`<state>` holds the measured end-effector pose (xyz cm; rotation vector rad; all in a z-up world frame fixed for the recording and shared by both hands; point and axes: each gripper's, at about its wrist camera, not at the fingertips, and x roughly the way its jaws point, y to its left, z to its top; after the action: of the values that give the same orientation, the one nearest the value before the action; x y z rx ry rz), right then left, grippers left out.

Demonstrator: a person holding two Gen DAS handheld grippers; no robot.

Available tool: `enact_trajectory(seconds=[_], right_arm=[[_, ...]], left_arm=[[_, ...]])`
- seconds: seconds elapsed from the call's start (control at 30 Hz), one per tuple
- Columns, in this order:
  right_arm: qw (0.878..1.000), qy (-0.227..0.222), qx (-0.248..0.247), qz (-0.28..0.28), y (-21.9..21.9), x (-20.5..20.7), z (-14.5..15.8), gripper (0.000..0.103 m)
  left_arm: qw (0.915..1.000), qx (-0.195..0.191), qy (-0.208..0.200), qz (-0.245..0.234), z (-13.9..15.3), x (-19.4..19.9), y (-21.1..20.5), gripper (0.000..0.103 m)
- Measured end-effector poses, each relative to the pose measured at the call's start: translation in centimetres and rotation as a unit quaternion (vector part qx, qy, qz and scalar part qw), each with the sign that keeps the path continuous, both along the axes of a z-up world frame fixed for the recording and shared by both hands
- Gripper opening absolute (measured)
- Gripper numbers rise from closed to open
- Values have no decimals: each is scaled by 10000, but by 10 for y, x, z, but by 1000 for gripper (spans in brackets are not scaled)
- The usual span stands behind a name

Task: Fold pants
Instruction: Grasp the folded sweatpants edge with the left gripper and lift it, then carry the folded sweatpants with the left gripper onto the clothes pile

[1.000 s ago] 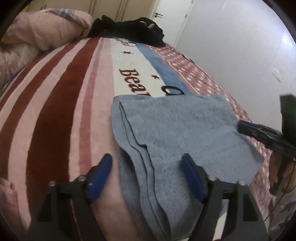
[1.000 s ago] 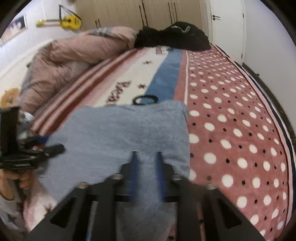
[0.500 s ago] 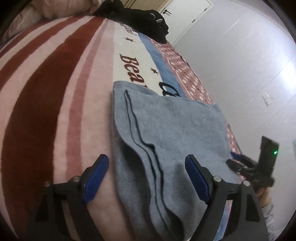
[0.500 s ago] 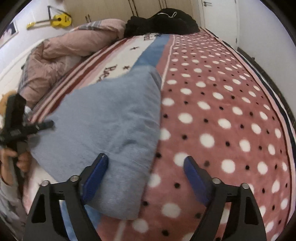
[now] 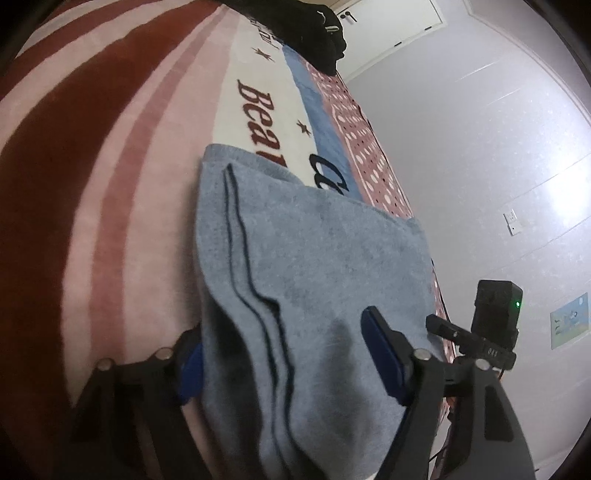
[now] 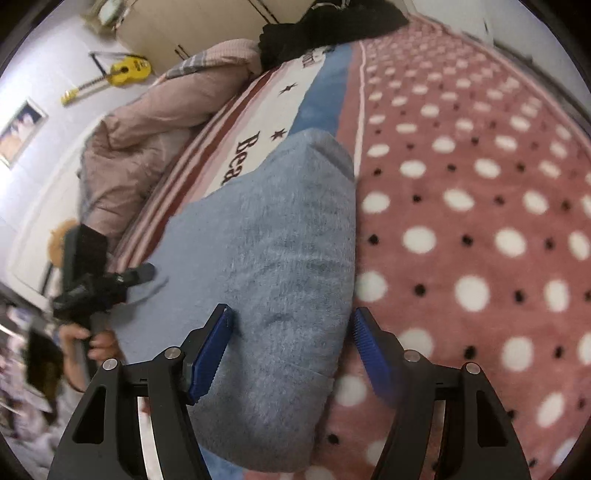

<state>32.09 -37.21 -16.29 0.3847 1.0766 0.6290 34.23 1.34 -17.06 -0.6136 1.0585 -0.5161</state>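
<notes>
- The pants point(image 5: 314, 266), grey-blue and fleecy, lie folded into a thick stack on the blanket point(image 5: 110, 166) that covers the bed; several layered edges run along the stack's left side in the left wrist view.
- In the right wrist view the pants point(image 6: 280, 258) sit across the blanket's white lettered band and blue stripe, with their right edge along the start of the pink polka-dot area.
- The left gripper point(image 5: 288, 354) is spread wide, one blue pad at each side of the near end of the stack; the left pad is partly hidden behind the cloth, and no pinch shows.
- The right gripper point(image 6: 291, 343) is likewise parted, its blue pads flanking the near right corner of the folded cloth, the right pad over the polka dots.
- A heap of black clothing point(image 6: 332, 26) lies at the far end of the bed.
- A crumpled pink duvet point(image 6: 147, 129) lies along the far left side.
- A yellow guitar point(image 6: 118, 74) hangs on the far wall.
- No containers are in view.
</notes>
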Motion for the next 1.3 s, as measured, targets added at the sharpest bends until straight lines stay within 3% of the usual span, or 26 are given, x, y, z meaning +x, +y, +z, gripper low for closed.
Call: enact_trajectory(seconds=[0.07, 0.17, 0.23, 0.37, 0.53, 0.63, 0.87, 1.3], right_arm=[[9997, 82, 223, 46, -4, -2, -4, 54], [9992, 68, 390, 98, -5, -8, -6, 51], [9992, 59, 399, 31, -4, -9, -7, 50], [9997, -122, 231, -30, 2, -14, -1, 43], [9991, -420, 23, 5, 6, -23, 15, 37], [9979, -636, -70, 47, 10, -33, 30, 35], [9946, -1035, -33, 52, 15, -65, 72, 35], [9844, -1726, 111, 308, 68, -115, 164, 35]], left_arm=[[9999, -116, 35, 8, -2, -3, 5, 49], [9995, -299, 78, -37, -5, -3, 6, 47], [9998, -172, 24, -82, -3, -3, -1, 46], [9999, 95, -30, -107, 5, -5, -15, 28], [9970, 687, -344, -93, 25, -16, -25, 18], [9935, 923, -645, -176, 44, -30, -30, 15], [9880, 1063, -1120, -94, 90, -58, -21, 15], [9708, 1454, -1879, 331, 178, -137, 36, 15]])
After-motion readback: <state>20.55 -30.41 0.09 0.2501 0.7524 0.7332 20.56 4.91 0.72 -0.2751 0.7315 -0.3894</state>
